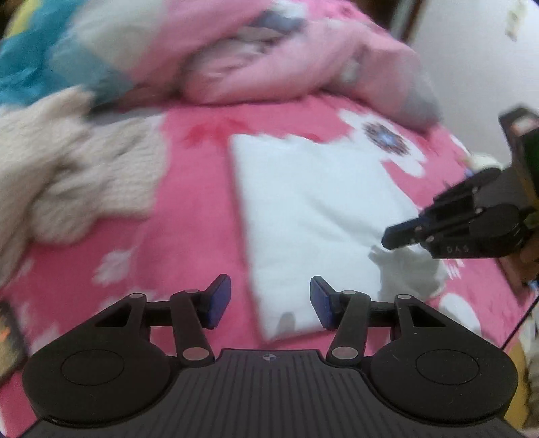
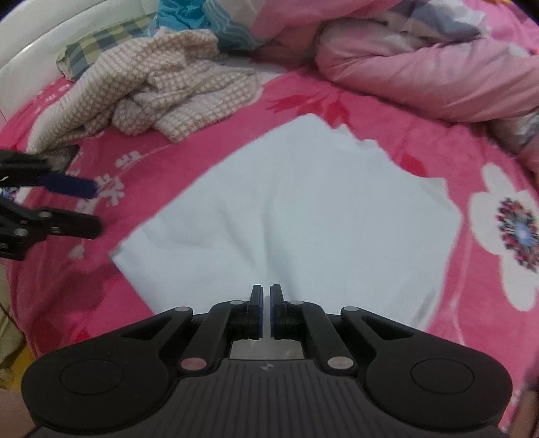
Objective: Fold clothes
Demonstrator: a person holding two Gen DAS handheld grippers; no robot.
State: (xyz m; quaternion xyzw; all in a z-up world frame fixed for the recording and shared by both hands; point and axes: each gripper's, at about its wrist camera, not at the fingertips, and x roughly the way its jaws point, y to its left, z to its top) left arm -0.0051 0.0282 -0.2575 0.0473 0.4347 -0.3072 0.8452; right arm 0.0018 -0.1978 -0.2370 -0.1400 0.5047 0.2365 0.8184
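A white folded cloth (image 1: 313,202) (image 2: 303,209) lies flat on the pink flowered bedsheet (image 1: 195,209) (image 2: 209,134). My left gripper (image 1: 269,289) hovers open over the cloth's near left edge, blue pads wide apart and touching nothing. In the right wrist view the left gripper (image 2: 91,207) stands off the cloth's left side. My right gripper (image 2: 266,296) is shut above the cloth's near part, where creases run toward it; no cloth shows between the pads. In the left wrist view the right gripper (image 1: 390,239) reaches in from the right, its tip at the cloth's right edge.
A crumpled beige knit garment (image 1: 67,168) (image 2: 161,84) lies left of the cloth. A bunched pink quilt (image 1: 269,60) (image 2: 421,77) fills the far side. Blue fabric (image 1: 27,67) (image 2: 202,17) and a plaid pillow (image 2: 101,43) sit by the white headboard (image 2: 33,50).
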